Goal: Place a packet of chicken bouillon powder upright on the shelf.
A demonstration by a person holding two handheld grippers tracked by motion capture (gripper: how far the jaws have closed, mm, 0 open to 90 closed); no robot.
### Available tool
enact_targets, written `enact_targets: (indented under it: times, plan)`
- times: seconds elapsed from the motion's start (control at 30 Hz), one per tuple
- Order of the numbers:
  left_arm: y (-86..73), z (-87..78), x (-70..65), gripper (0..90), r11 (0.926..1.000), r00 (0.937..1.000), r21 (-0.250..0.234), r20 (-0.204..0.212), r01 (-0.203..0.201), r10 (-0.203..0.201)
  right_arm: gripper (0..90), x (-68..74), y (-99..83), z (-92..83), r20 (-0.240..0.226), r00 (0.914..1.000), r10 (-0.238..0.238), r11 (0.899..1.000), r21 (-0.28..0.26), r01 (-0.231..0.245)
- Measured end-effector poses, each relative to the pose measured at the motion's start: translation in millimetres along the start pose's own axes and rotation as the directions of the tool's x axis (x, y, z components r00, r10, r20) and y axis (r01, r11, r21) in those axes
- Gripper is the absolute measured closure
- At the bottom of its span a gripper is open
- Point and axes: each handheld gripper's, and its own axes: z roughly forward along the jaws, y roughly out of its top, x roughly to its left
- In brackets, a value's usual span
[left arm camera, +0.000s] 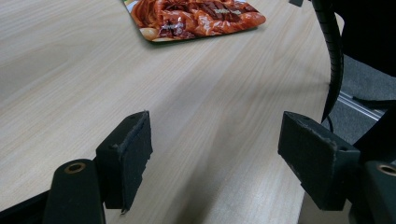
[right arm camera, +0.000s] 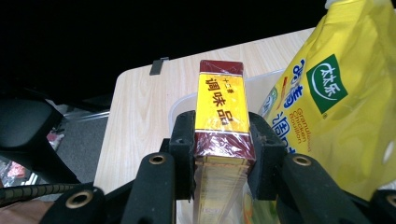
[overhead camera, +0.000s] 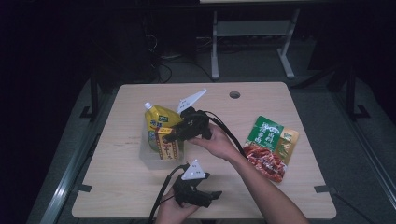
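The right tool (right arm camera: pixel 219 154) grips the upright seasoning box (right arm camera: pixel 221 105) over the clear container (overhead camera: pixel 152 158), just left of the yellow pouch (overhead camera: pixel 159 122).

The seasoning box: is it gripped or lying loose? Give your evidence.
Gripped. The right gripper has both jaws pressed on the seasoning box, held over the clear tub.

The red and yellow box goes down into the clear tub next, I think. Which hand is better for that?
Probably the right. The right gripper already clamps the red and yellow box over the clear tub, beside the yellow pouch. The left gripper is open over bare table, with nothing between its jaws.
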Motion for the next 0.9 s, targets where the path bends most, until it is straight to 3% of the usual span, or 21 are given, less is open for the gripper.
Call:
enact_targets:
  times: [0.53,0.9]
  plan:
    - [-0.3,-1.3,-1.1,25.0,1.0,1.0,-0.007,0.005,0.002,-0.002,66.9,6.4,-5.0,7.2,0.029,0.9987,-0.042,0.999,0.02,0.042]
    - [-0.7,-2.5,-0.6,25.0,1.0,1.0,-0.004,0.004,-0.004,0.004,66.6,8.6,-13.3,12.3,0.037,0.9983,-0.045,0.999,0.005,0.044]
